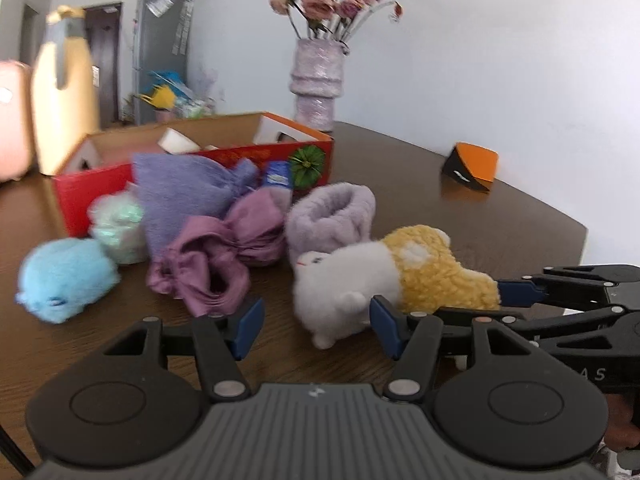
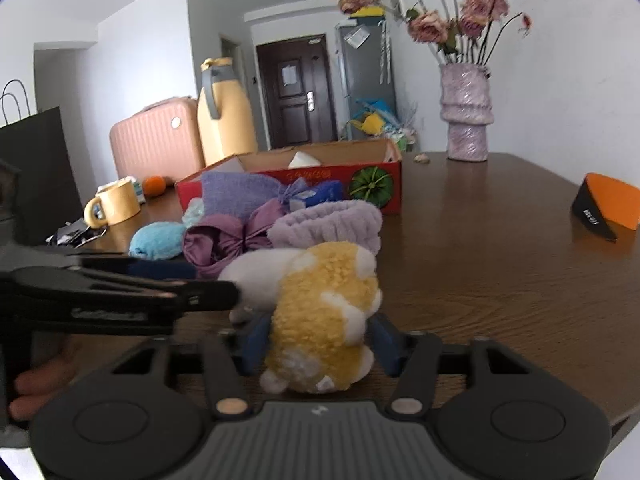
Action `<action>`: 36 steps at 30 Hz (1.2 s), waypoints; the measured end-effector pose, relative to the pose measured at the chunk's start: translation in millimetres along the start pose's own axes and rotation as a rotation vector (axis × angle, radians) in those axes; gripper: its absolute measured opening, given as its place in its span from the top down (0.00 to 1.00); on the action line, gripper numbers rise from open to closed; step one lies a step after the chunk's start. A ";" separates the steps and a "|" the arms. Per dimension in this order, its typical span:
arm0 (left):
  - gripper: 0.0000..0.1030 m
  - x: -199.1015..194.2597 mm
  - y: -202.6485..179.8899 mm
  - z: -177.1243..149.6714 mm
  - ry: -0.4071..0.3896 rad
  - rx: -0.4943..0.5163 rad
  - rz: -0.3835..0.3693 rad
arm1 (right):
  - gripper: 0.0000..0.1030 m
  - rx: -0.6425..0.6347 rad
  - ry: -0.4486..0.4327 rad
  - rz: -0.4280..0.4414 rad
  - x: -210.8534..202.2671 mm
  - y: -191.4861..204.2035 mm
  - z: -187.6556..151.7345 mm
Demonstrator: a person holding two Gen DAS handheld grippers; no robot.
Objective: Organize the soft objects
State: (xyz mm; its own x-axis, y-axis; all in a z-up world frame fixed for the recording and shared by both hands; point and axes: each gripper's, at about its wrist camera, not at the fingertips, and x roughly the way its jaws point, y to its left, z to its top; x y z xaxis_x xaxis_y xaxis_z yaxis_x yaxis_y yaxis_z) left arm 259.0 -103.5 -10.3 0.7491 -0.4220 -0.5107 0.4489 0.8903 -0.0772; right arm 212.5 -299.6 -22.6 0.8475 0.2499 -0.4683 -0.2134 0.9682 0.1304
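Two hand-held grippers — right clamps woolly yellow plush; left gapes beside fluffy white plush.

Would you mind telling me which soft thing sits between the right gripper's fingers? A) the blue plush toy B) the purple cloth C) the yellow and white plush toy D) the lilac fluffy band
C: in the right wrist view the yellow and white plush toy fills the gap of the right gripper, whose blue fingers flank it.

Yellow-white plush, white plush, blue plush, red box w/ green print.
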 end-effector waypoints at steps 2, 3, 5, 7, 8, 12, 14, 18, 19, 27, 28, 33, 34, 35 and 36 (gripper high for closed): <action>0.60 11.6 1.0 1.5 0.013 0.008 -0.031 | 0.59 0.012 0.011 0.022 2.1 -4.4 2.2; 0.61 17.1 1.9 1.3 0.023 0.003 -0.055 | 0.61 0.017 0.020 0.036 2.2 -6.4 3.9; 0.63 24.6 4.1 1.6 0.041 -0.024 -0.113 | 0.62 0.030 0.034 0.052 0.0 -11.0 7.5; 0.64 23.3 3.0 1.9 0.028 -0.030 -0.125 | 0.63 0.038 0.030 0.071 -5.1 -15.0 12.5; 0.64 21.1 2.6 2.8 0.014 -0.025 -0.133 | 0.64 0.038 0.026 0.080 -7.7 -16.3 15.7; 0.65 8.7 7.8 18.4 -0.019 -0.070 -0.157 | 0.64 0.037 -0.036 0.115 -18.2 -18.4 39.5; 0.65 -0.8 11.6 32.4 -0.073 -0.072 -0.160 | 0.63 0.030 -0.068 0.136 -14.5 -21.9 59.2; 0.65 6.7 28.2 78.3 -0.123 -0.067 -0.146 | 0.63 -0.017 -0.120 0.164 21.7 -33.2 116.8; 0.65 13.6 34.4 92.5 -0.133 -0.066 -0.138 | 0.63 -0.027 -0.124 0.171 35.7 -37.0 133.1; 0.65 124.1 114.4 188.4 0.003 -0.168 -0.133 | 0.63 -0.011 0.057 0.229 165.1 -75.8 226.6; 0.65 137.2 121.7 192.9 0.024 -0.179 -0.131 | 0.63 0.012 0.088 0.237 180.2 -82.1 231.5; 0.65 196.8 145.2 197.9 0.140 -0.219 -0.095 | 0.63 0.036 0.207 0.216 240.1 -97.7 234.2; 0.65 207.0 146.9 196.6 0.166 -0.222 -0.084 | 0.63 0.023 0.218 0.202 244.6 -96.0 230.9; 0.65 216.1 147.8 194.6 0.191 -0.226 -0.075 | 0.62 -0.009 0.227 0.183 248.1 -92.4 227.4; 0.65 222.9 146.9 191.6 0.217 -0.223 -0.061 | 0.60 -0.046 0.228 0.159 249.7 -87.2 224.7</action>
State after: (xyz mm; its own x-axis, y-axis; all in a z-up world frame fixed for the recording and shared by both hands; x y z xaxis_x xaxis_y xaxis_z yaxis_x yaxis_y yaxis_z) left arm 585.3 -99.6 28.5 0.5920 -0.4505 -0.6683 0.3540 0.8903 -0.2865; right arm 552.0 -323.9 45.4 0.6712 0.3898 -0.6305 -0.3613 0.9147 0.1809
